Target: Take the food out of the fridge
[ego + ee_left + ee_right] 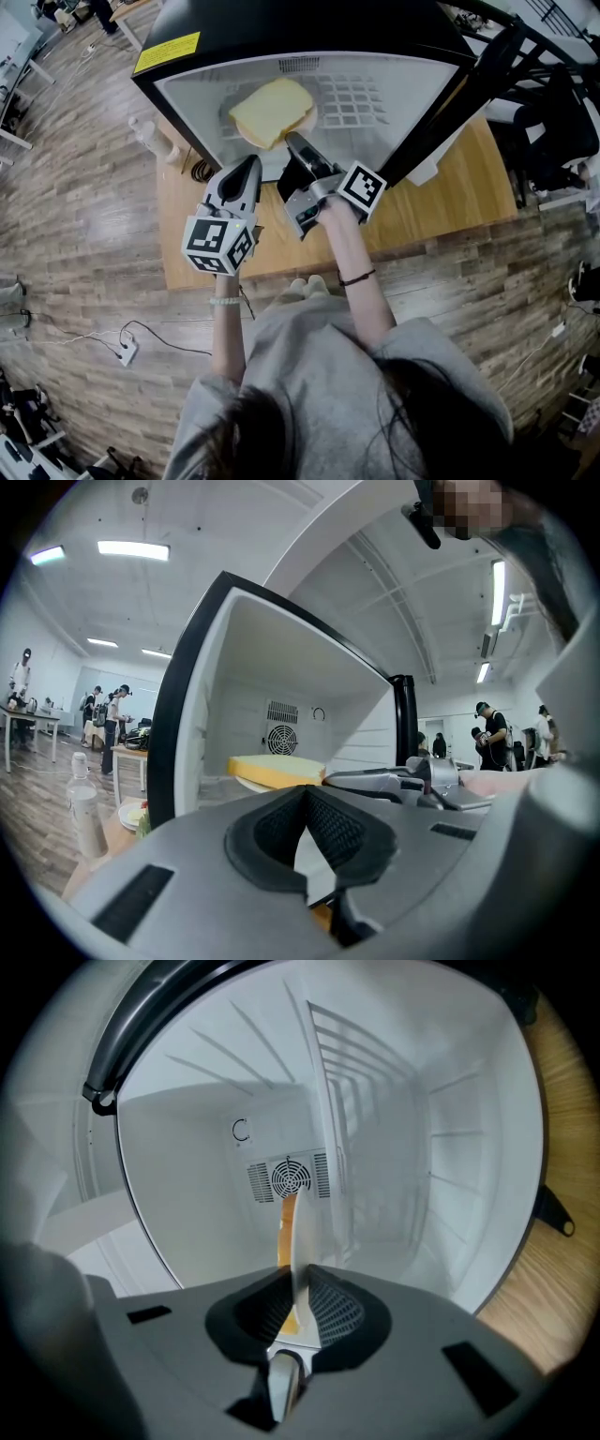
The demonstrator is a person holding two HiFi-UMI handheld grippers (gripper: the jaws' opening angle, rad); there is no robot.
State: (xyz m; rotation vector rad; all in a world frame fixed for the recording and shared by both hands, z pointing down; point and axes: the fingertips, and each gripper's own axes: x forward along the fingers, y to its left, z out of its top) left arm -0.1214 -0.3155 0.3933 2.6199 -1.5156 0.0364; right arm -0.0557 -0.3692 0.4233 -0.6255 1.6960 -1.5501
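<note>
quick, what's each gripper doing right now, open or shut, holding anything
left gripper: shut, nothing between its jaws.
right gripper: shut on the rim of the plate that carries the bread.

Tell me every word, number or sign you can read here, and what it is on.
Yellow label on the fridge top: print too small to read.
Left cube and right cube: black-and-white square patterns, no words.
Curved mark on the fridge's back wall: looks like "C", perhaps no letter.
Nothing else readable.
</note>
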